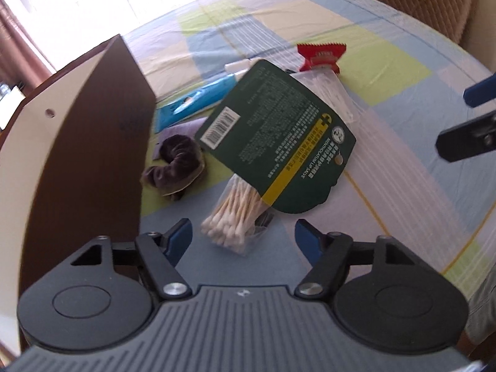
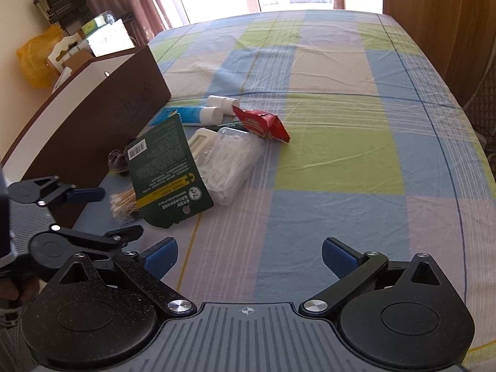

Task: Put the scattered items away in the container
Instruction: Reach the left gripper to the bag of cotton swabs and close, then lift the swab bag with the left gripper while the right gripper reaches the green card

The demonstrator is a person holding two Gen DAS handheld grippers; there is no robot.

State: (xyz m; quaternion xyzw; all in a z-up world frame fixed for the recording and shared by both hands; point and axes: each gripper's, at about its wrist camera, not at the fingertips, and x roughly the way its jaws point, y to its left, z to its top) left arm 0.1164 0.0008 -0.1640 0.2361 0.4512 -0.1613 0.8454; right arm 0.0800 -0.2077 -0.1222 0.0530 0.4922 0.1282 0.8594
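nothing packed yet, the pile waits beside the box

from where i stand, the tidying looks barely started. the brown box (image 2: 93,117) sits on the checked bed sheet (image 2: 341,124), and the part of its white inside that i can see holds nothing; the rest of the inside is hidden. all the small items lie in one heap on the sheet, just beside the box wall.

on top of the heap leans the green lip salve card (image 1: 279,142). it covers a part of the cotton swab packet (image 1: 232,217). a dark velvet scrunchie (image 1: 176,161) lies near the box, and further back are a blue tube (image 2: 189,114), a clear box of floss picks (image 2: 229,161) and a red snack packet (image 2: 263,124).

the left gripper (image 1: 243,237) has its jaws apart and holds nothing. the swab packet is at its 12 o'clock, very near, just in front of the blue pads (image 1: 178,237), and the box is at its 10 o'clock.

the right gripper (image 2: 249,257) is also spread wide and empty, over bare sheet. the heap is at its 11 o'clock, well apart from it. i think the swabs or the card are the easiest first pick.
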